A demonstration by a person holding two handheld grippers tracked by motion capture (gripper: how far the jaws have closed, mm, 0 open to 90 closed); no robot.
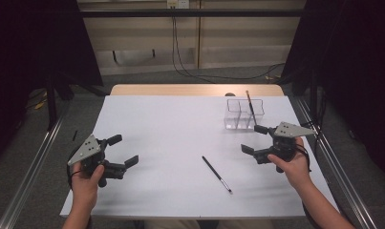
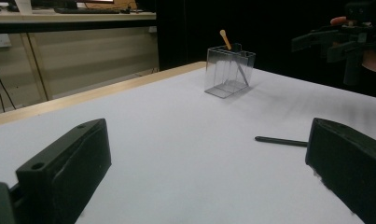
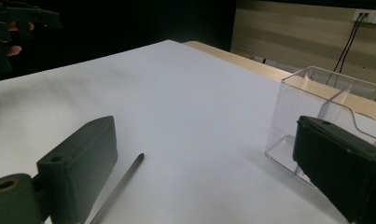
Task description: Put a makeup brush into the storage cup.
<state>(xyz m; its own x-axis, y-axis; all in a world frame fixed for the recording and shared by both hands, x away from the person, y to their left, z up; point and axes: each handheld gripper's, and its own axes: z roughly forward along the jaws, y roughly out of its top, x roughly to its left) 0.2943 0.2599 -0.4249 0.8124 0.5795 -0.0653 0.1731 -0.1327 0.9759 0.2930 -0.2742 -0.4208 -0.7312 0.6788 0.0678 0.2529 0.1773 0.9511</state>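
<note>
Grippers both low over the white table (image 1: 171,124), jaws spread wide and nothing between them. Left gripper (image 1: 119,151) sits near the left edge, well apart from everything. Right gripper (image 1: 255,139) hovers just in front of the clear divided holder (image 1: 243,114), which has one brush (image 1: 250,106) leaning upright inside. Second brush (image 1: 217,174) lies flat on the table between the two grippers, nearer the right one, touched by neither

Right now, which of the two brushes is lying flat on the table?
The dark brush in front of the right tongs lies flat on the white table. The other brush stands in the clear box.
</note>
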